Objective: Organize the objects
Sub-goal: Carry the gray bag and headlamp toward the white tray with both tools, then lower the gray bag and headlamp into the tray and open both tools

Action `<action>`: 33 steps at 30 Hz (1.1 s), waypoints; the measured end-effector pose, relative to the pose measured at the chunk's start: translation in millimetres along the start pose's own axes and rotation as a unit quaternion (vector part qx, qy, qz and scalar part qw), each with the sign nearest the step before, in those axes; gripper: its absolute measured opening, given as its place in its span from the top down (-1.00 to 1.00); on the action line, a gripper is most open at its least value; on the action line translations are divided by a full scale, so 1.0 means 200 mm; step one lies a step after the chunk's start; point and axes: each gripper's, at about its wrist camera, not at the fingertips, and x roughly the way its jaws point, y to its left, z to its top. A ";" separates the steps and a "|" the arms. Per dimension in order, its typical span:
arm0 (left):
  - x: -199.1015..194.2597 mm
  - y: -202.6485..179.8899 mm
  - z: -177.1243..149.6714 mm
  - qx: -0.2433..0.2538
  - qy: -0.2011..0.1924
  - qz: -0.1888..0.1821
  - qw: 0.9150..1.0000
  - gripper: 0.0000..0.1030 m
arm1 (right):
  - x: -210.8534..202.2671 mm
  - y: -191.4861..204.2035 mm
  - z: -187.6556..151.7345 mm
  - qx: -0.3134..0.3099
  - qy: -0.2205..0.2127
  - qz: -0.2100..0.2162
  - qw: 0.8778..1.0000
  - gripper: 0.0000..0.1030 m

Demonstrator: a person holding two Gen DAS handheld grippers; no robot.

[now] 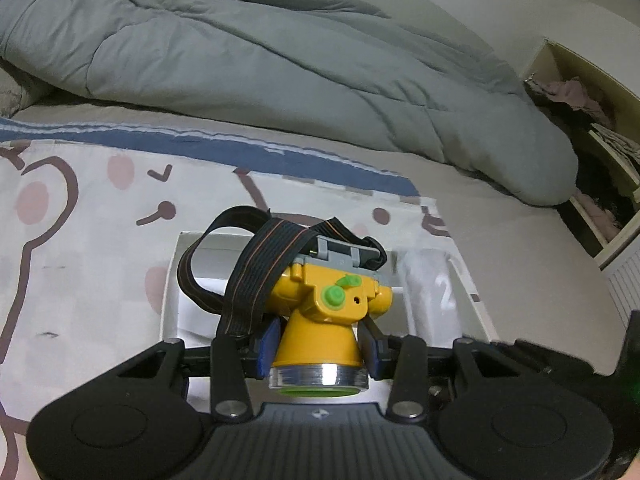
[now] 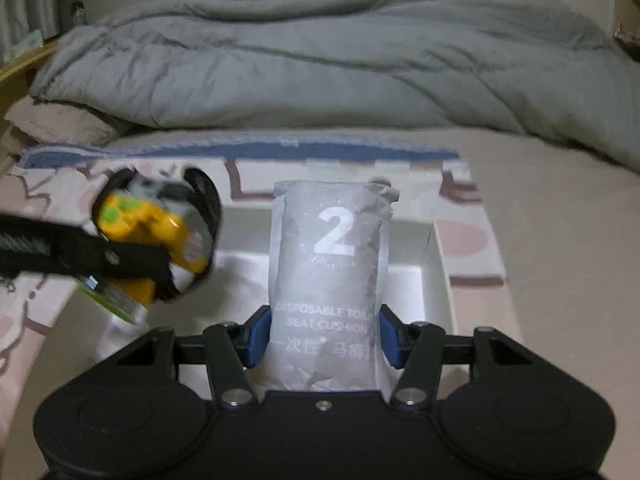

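Note:
My left gripper is shut on a yellow headlamp with green buttons and a black strap, held over the left part of a white tray on the bed. The headlamp also shows in the right wrist view. My right gripper is shut on a grey packet marked "2" and "disposable toilet seat cushion", held over the same white tray. The packet also shows in the left wrist view, at the tray's right side.
The tray lies on a cartoon-print cloth with a blue edge, on a beige sheet. A bulky grey duvet lies behind. An open shelf unit with clothes stands at the far right.

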 end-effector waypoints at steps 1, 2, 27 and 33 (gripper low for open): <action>0.01 0.00 0.00 0.000 0.001 0.001 1.000 0.16 | 0.03 0.00 -0.01 -0.006 0.013 -0.003 1.000 -0.10; 0.02 0.01 0.00 0.000 0.004 0.002 1.000 0.16 | 0.05 0.01 -0.03 -0.013 0.024 -0.005 1.000 -0.10; 0.37 -0.13 -0.01 -0.042 0.052 0.009 0.998 0.16 | -0.09 -0.13 0.04 0.030 0.020 -0.013 0.999 -0.34; 0.31 -0.13 0.04 -0.031 0.052 0.006 0.998 -0.36 | -0.12 -0.14 0.04 0.040 0.019 -0.010 0.999 -0.39</action>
